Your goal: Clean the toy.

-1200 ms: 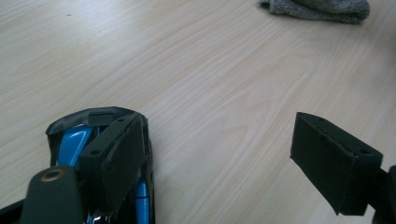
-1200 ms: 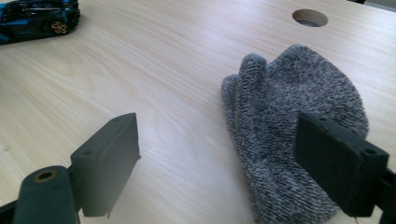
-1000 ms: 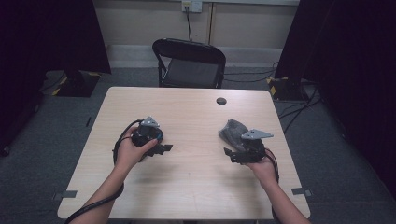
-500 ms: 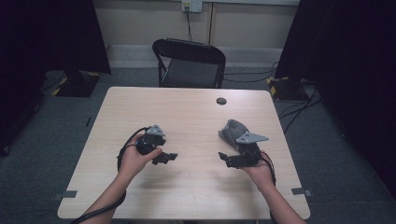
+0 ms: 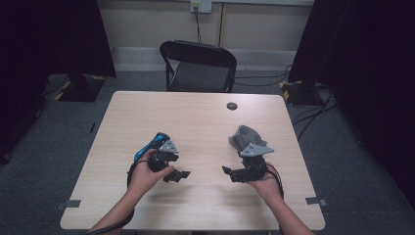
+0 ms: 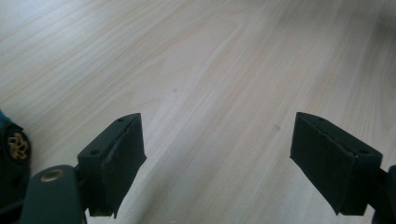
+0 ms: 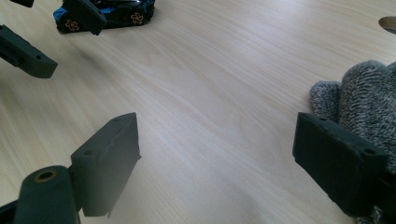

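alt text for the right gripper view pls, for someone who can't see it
The right gripper hangs open and empty over a light wooden table, its two black jaws wide apart. A grey knitted cloth lies beside the right-hand jaw, and a blue and black toy car sits at the top left behind the left gripper.

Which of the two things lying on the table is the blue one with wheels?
The toy car, blue and black, lying by the left gripper. The other thing is a grey knitted cloth.

Two hand-held grippers, left (image 5: 180,174) and right (image 5: 230,172), face each other over a worktop (image 5: 195,122), blue toy car (image 5: 150,145) and grey cloth (image 5: 246,136) behind.
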